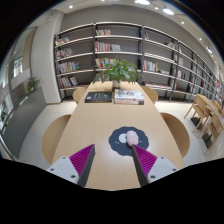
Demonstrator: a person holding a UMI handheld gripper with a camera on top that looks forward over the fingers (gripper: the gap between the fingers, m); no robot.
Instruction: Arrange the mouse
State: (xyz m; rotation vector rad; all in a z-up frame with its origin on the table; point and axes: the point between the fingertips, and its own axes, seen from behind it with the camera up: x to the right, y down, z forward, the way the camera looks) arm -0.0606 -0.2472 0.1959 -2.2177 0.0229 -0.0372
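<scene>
So at the bottom of the frame the two-finger gripper with magenta pads (110,160) has its fingers spread wide with nothing held. Just ahead of them, roughly centre frame and a bit right, a small white computer mouse (129,138) sits on a dark round mouse mat (126,143), which lies on the long light wooden table (95,120). The mouse isn't touched yet, so I'd say this is the approach step, with the grab not yet done. The next move probably calls for coming forward and slightly right so the mouse ends up between the pads, then closing gently since it looks smooth and could slip. Further up the table there's a dark flat book (98,97) beside a lighter stack of books (129,96), then a green leafy potted plant (120,71), with long library bookshelves (120,45) across the top.
</scene>
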